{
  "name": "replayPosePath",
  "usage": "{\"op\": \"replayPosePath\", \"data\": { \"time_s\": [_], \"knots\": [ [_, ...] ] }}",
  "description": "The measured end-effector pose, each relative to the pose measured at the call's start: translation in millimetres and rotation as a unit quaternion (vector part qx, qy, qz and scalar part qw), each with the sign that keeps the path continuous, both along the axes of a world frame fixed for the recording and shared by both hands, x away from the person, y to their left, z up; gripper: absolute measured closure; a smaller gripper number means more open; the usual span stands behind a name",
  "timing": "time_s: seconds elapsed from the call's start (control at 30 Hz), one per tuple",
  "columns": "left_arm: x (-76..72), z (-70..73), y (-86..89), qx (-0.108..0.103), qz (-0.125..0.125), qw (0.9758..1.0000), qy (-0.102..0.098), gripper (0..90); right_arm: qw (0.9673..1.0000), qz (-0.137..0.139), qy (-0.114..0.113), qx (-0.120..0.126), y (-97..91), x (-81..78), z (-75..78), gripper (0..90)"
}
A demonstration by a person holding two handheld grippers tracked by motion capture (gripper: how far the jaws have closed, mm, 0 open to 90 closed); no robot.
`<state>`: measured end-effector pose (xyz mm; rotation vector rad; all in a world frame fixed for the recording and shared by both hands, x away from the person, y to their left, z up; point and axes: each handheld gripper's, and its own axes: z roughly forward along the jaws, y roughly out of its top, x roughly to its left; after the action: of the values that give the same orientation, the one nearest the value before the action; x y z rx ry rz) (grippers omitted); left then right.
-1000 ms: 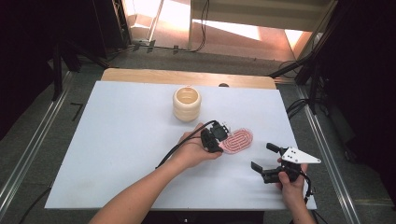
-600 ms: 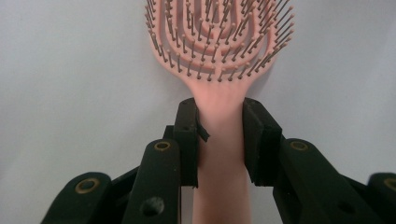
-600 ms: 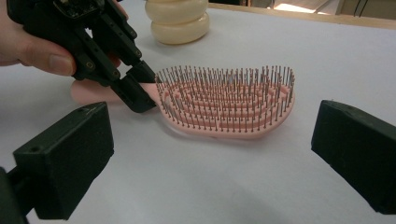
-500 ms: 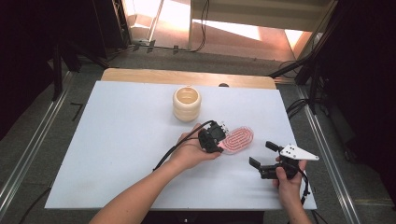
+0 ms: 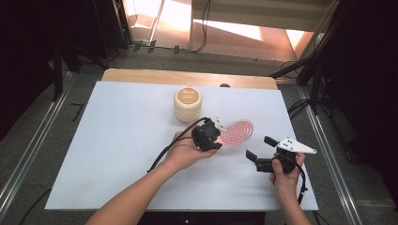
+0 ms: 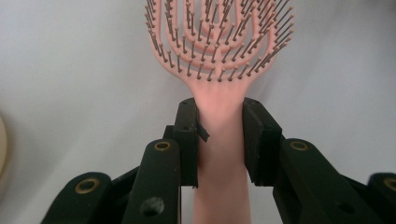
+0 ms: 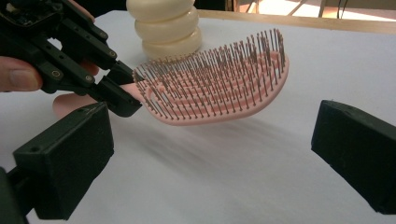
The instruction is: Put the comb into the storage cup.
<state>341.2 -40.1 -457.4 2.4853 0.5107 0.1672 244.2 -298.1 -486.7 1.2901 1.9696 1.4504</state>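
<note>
The left tongs (image 6: 219, 140) are clamping the pink hairbrush (image 5: 237, 132) by the narrow neck of its handle, one black pad pressing on each side just below the point where the bristled head fans out. Gripping there, rather than on the open, looped head, is giving the pads a solid bar to bite on and is leaving the whole head free. In the right gripper view the brush (image 7: 219, 88) is being carried bristles-up and tilted, its head clear of the white tabletop (image 5: 117, 150) with a soft shadow under it, so it is hanging in the air and not lying down. In the high view it is sitting a little to the right of the tabletop's middle, pointing toward about two o'clock from the left hand (image 5: 185, 152).

The right tongs (image 5: 265, 152) are standing wide open with nothing between the pads, at about four o'clock from the brush head and apart from it. Facing the head like that, they are probably waiting to take or steady the far end.

The cream ribbed cup (image 5: 187, 104) is standing upright at about eleven o'clock from the brush, near it but not touching. It looks like a likely holder for the brush, though that is only a guess.
</note>
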Motion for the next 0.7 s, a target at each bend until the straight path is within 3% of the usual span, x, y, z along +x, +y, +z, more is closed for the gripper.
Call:
{"op": "replayPosePath", "data": {
  "time_s": [0.27, 0.53, 0.7],
  "knots": [
    [-2.0, 11.5, 15.2, -0.038, 0.018, 0.9987, -0.029, 71.0, 0.9999, 0.000, 0.006, 0.012, 12.7, 9.9, 14.2, 0.0],
    [-3.4, 18.2, 31.3, -0.071, 0.030, 0.9964, -0.037, 71.0, 0.9995, -0.007, 0.013, 0.027, 30.2, 22.2, 25.2, 0.0],
    [-4.7, 21.6, 41.1, -0.093, 0.038, 0.9941, -0.042, 71.0, 0.9985, -0.003, 0.015, 0.052, 39.9, 28.3, 32.4, 0.0]
  ]
}}
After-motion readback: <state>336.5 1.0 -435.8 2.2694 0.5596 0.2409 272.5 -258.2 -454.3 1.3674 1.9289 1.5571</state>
